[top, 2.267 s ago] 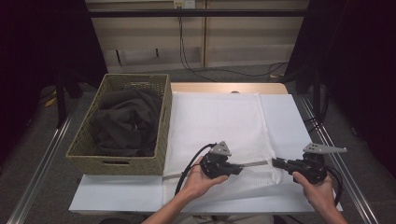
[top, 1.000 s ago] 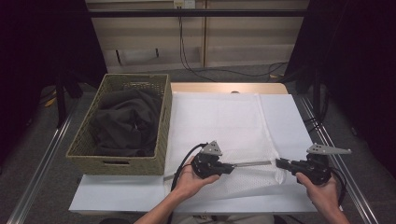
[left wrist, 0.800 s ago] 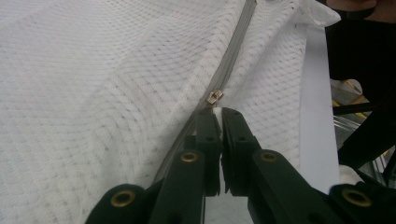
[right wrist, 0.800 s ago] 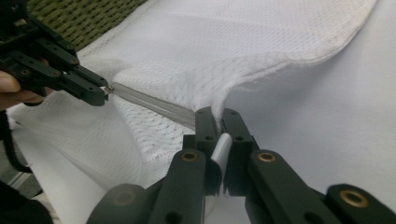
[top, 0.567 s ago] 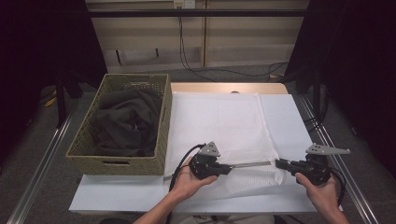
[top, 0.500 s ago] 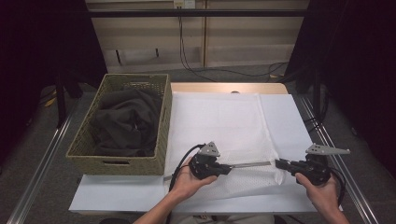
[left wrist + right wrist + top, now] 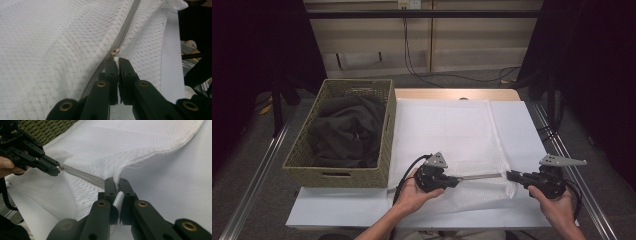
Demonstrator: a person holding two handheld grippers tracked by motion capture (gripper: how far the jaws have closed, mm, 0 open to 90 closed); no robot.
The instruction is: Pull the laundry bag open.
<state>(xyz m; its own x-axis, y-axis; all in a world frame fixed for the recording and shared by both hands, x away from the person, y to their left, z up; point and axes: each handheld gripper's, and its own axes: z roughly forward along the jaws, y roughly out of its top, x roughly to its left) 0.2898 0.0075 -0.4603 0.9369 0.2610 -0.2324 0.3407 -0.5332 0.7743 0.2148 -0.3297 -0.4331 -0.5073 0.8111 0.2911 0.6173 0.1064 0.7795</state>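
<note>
White diamond-mesh fabric bag spread over a plain white sheet-covered table, w/ a grey zipper tape running thru the mesh and a small brass-gold zipper slider on it. Both grippers matte black w/ brass-coloured rivets, left gripper & right gripper, each w/ a grey plate on top in the high view. Olive-tan woven wicker basket at the left, dark charcoal-grey crumpled cloth inside.

We see a grey floor around the worktop, metal rails beside it, pale wall panels far off with black cables, and darkness left and right.
</note>
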